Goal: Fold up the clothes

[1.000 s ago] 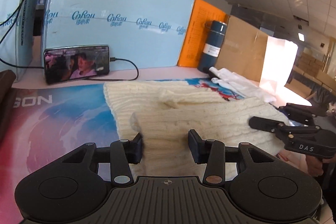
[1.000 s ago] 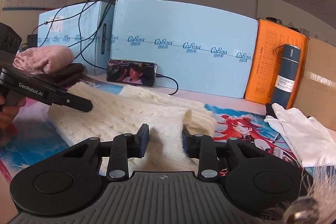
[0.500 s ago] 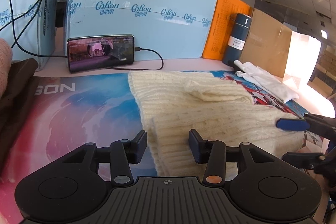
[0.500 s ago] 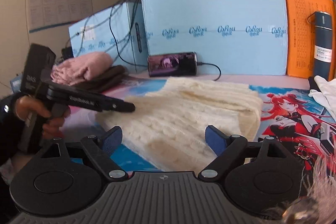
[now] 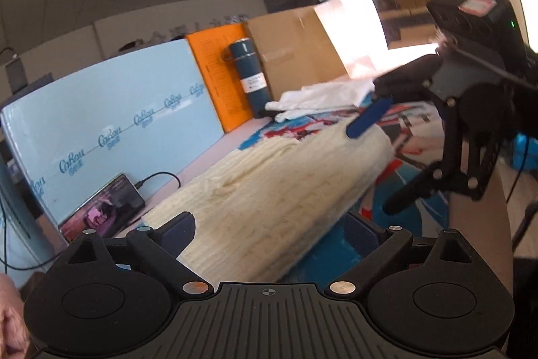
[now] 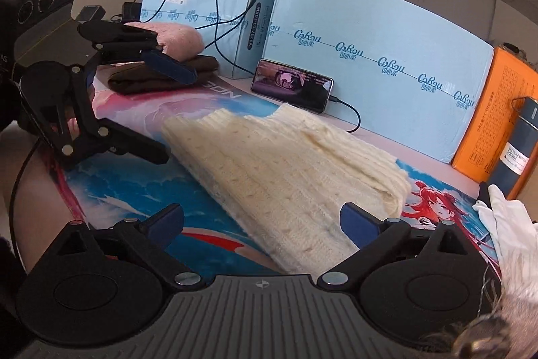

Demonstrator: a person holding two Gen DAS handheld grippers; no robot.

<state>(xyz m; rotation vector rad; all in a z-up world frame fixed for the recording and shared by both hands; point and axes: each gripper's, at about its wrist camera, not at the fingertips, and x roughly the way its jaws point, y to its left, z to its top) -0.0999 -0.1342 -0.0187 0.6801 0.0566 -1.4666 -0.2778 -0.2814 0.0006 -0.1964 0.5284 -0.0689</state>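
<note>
A cream cable-knit sweater (image 5: pixel 275 190) lies folded into a long slab on the colourful printed mat (image 6: pixel 134 190); it also shows in the right wrist view (image 6: pixel 289 170). My left gripper (image 5: pixel 272 231) is open, its jaws wide apart at the sweater's near end, holding nothing. My right gripper (image 6: pixel 262 221) is open and empty, jaws straddling the sweater's near corner. Each gripper shows in the other's view, the left (image 6: pixel 161 110) and the right (image 5: pixel 380 164), both open above the mat.
Blue foam boards (image 6: pixel 370 56) and an orange board (image 5: pixel 222 79) line the back. A phone (image 6: pixel 292 86) on a cable leans there. A dark flask (image 5: pixel 250 76) stands by a white garment (image 5: pixel 322 96). Pink and brown folded clothes (image 6: pixel 175 59) sit at the left.
Both grippers let go of the sweater and opened wide. They drew apart to the sweater's two ends and turned to face each other. The sweater now lies folded flat.
</note>
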